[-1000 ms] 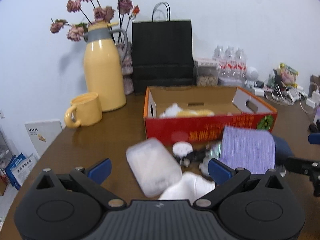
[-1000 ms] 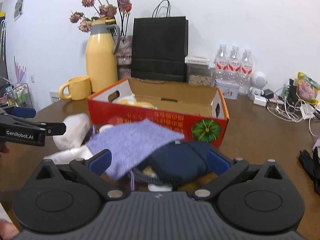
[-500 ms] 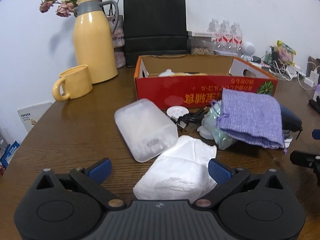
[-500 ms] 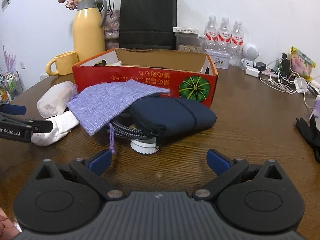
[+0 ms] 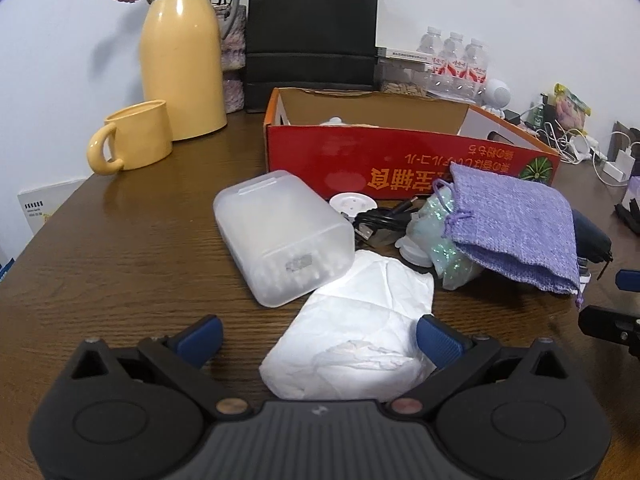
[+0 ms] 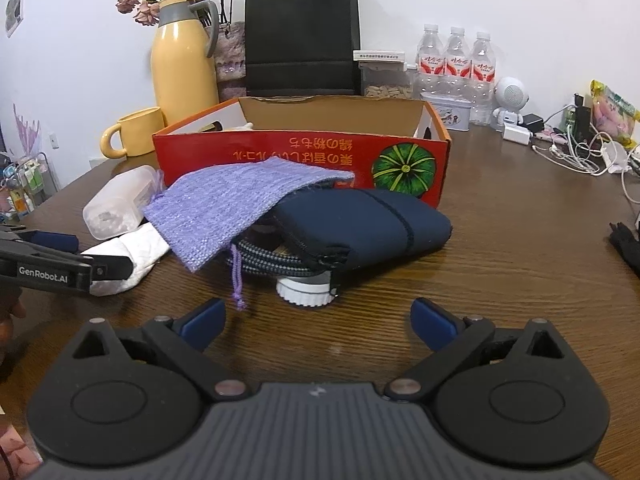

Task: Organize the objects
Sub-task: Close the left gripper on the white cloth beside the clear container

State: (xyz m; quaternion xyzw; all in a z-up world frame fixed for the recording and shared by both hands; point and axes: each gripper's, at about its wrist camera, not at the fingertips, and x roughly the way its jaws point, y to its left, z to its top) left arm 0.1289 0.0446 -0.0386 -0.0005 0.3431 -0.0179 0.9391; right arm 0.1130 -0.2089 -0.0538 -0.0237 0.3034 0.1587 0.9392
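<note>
Both grippers are pulling back and dipping lower than half a second ago, so the pile is sitting farther out in each view. Left gripper (image 5: pixel 318 330): jaws spread wide, holding nothing, hovering with the white tissue packet (image 5: pixel 352 344) lying between its blue fingers (image 5: pixel 438 336). Right gripper (image 6: pixel 318 318): also wide and empty, bare wooden table (image 6: pixel 520 240) between its tips.

Task things are all lying loose in front of the red cardboard box (image 5: pixel 400 160), none being carried. From the left wrist: frosted plastic case (image 5: pixel 280 236) at 12 o'clock, touching the packet's far edge; purple knit pouch (image 5: pixel 512 232) at 2 o'clock, draped over a glittery clear bag (image 5: pixel 440 248); black USB cable (image 5: pixel 380 220) between case and pouch. From the right wrist: navy zip pouch (image 6: pixel 368 228) at 12 o'clock, sitting on a white ribbed cap (image 6: pixel 304 292), braided cable (image 6: pixel 264 260) spilling from under it.

Risks, as I am judging them:
- Closing on the tissue packet could crush it or drag the frosted case along, since they are touching.
- Lifting the purple pouch could tip the glittery bag and lids beneath.
- Its drawstring (image 6: pixel 237 280) is dangling near the right fingertip and could snag.

Hard to read: box contents are mostly hidden behind the front wall, only something white showing. What is inside the frosted case is possibly cotton swabs.
</note>
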